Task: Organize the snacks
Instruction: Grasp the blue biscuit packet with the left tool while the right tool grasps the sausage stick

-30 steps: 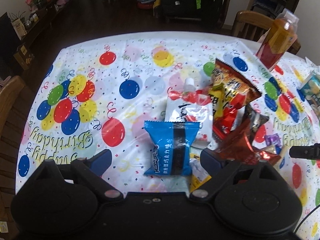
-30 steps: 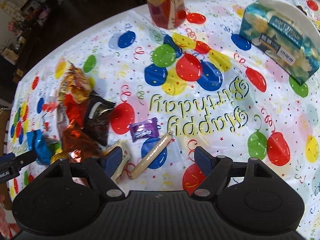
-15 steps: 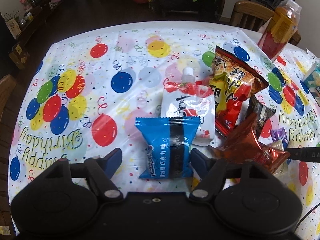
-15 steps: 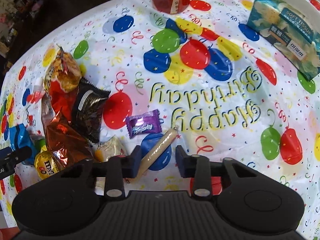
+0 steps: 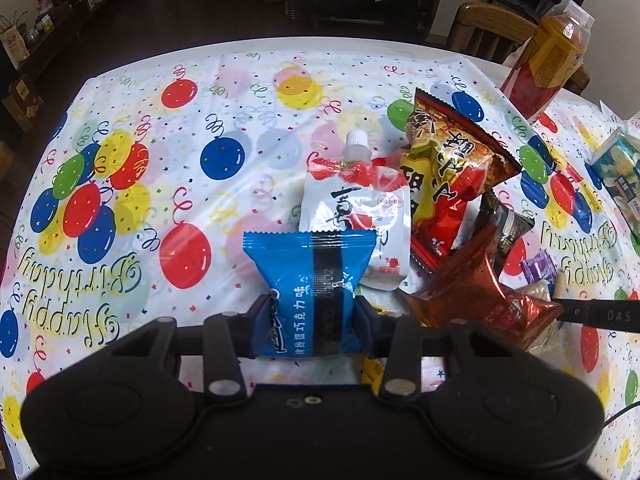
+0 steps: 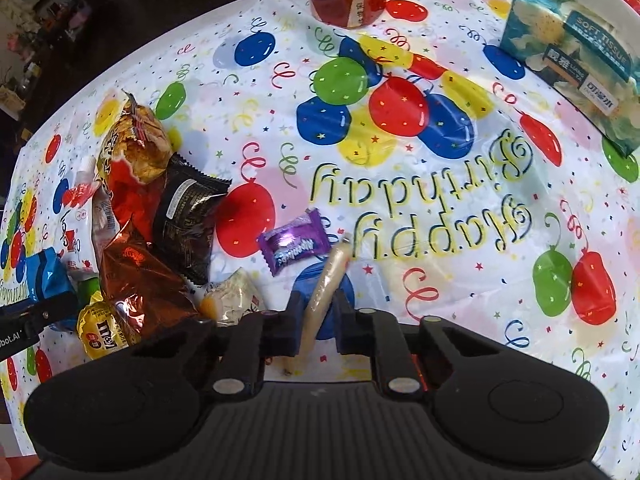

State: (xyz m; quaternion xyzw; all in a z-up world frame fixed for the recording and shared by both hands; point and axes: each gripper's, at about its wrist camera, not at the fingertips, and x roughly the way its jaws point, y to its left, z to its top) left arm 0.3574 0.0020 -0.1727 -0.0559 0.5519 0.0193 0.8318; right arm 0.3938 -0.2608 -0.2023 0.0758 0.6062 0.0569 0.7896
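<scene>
My left gripper (image 5: 308, 326) is shut on a blue snack packet (image 5: 310, 284), its pads pressing the packet's lower sides. Behind the packet lie a white spouted pouch (image 5: 356, 216), a red and yellow chip bag (image 5: 448, 168), a black packet (image 5: 506, 226) and a crinkled copper-red bag (image 5: 476, 292). My right gripper (image 6: 318, 322) is shut on a pale sausage stick (image 6: 326, 288) that points away between the fingers. Close to the stick lie a purple candy (image 6: 294, 246), a clear wrapped sweet (image 6: 232, 296) and a yellow candy bag (image 6: 104, 330).
A balloon-print birthday cloth (image 5: 180, 184) covers the round table. A tall orange drink carton (image 5: 544, 60) stands at the far edge, a tissue pack (image 6: 576, 60) at the right. Wooden chairs (image 5: 492, 32) sit behind the table. The cloth's left half shows only its print.
Both grippers closed: the left fingers came in onto the blue packet, the right fingers onto the sausage stick. Both cameras moved slightly closer to the snacks.
</scene>
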